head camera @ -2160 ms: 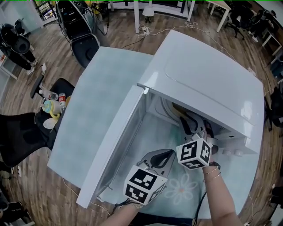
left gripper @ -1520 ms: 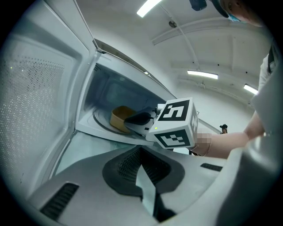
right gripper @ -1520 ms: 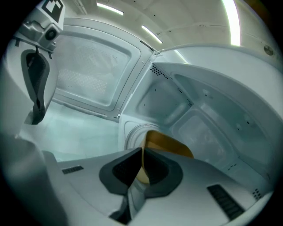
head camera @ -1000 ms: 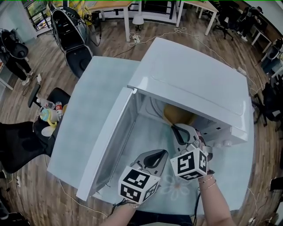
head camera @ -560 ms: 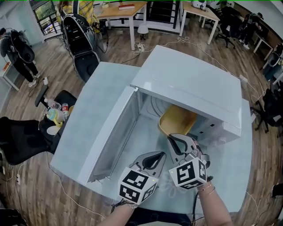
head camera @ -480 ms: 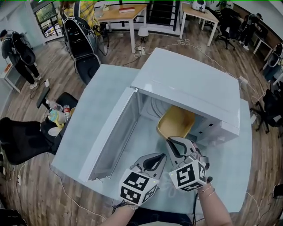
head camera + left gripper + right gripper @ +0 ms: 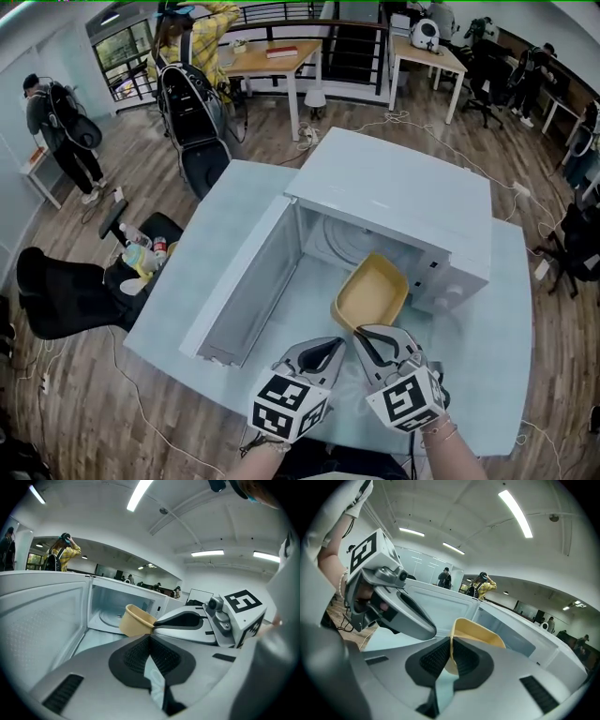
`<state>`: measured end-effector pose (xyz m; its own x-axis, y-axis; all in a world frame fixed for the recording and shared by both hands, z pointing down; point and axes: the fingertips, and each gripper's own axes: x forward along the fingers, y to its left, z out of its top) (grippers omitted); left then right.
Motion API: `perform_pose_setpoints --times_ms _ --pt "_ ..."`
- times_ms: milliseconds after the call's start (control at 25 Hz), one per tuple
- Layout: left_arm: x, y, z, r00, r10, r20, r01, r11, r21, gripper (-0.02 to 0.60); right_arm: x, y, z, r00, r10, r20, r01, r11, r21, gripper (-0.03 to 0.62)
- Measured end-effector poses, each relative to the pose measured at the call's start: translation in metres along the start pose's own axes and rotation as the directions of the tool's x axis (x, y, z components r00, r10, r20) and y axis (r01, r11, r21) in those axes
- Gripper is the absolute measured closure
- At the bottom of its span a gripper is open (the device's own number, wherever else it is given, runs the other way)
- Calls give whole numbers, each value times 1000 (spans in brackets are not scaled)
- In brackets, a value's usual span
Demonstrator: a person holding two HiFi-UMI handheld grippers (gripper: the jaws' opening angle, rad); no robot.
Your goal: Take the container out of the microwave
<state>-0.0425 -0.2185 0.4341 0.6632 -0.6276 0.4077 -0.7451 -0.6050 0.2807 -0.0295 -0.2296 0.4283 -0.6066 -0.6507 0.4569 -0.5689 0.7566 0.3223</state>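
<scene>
Yellow, plastic-looking container (image 7: 370, 293), probably light, stiff and slightly slippery, sits half out of the open microwave (image 7: 394, 192) over the counter (image 7: 487, 328), its near rim, the natural hold, pinched by the right tongs (image 7: 364, 332); left tongs (image 7: 336, 345) are closed, empty; its underside is hidden

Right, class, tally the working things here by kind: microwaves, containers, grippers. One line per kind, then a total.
microwave: 1
yellow container: 1
grippers: 2 (left gripper shut and empty; right gripper shut on the yellow container's rim)
Total: 4
</scene>
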Motion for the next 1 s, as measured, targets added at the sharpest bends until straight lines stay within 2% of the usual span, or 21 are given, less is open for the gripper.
perform_pose_setpoints --times_ms 560,840,1000 --pt "-37 -64 1 996 -25 85 29 999 -43 568 -84 44 -8 997 39 74 -43 997 56 566" --pt "-47 -90 1 991 -33 127 40 998 -53 568 -120 42 8 989 1 151 -28 984 177 566" --pt "-55 -98 7 987 -23 157 30 999 -45 568 -137 41 16 985 -11 172 -12 991 130 566"
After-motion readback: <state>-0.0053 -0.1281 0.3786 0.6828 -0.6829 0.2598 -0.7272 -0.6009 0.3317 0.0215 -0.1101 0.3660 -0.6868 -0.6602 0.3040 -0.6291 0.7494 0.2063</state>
